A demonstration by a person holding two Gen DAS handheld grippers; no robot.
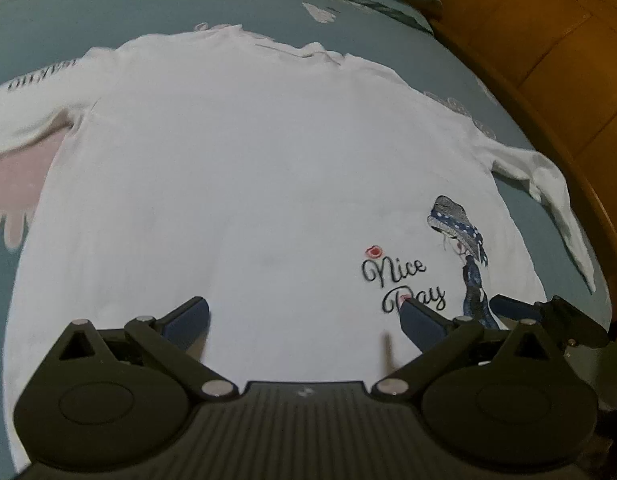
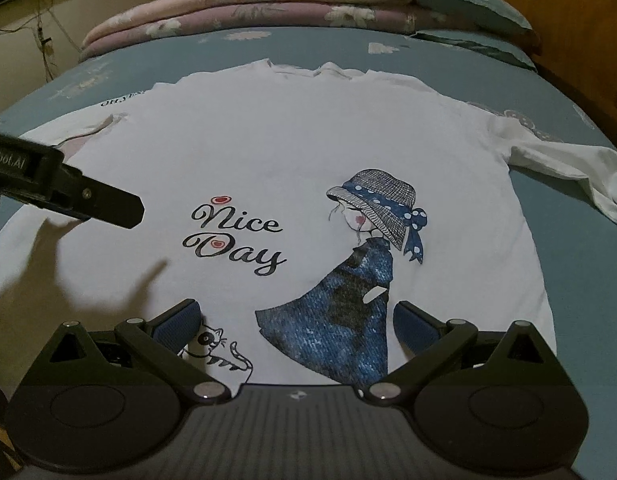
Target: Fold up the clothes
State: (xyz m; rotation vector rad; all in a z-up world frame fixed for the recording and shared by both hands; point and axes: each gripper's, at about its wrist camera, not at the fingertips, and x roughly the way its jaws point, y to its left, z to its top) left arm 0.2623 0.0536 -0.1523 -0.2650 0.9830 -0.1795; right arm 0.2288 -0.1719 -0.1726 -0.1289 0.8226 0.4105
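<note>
Both grippers spread wide over the hem end of a flat white shirt [image 2: 292, 152], nothing held yet.

We've got the shirt face up on the blue bedsheet [image 2: 568, 280], collar at the far end, hem nearest us, so its long axis runs straight away from both grippers. Left gripper [image 1: 304, 316]: jaws released, hovering over the plain lower half, print off to its right. Right gripper [image 2: 296, 320]: jaws also apart, straddling the blue skirt of the print [image 2: 340, 320], w/ the cat [image 2: 216, 344] by its left finger. Right sleeve [image 2: 568, 172] trails out on the right gripper's side, left sleeve [image 1: 32, 120] on the left's, each nearer its own hand. We'd guess a lengthwise side fold comes first, prob. sleeves in.
</note>
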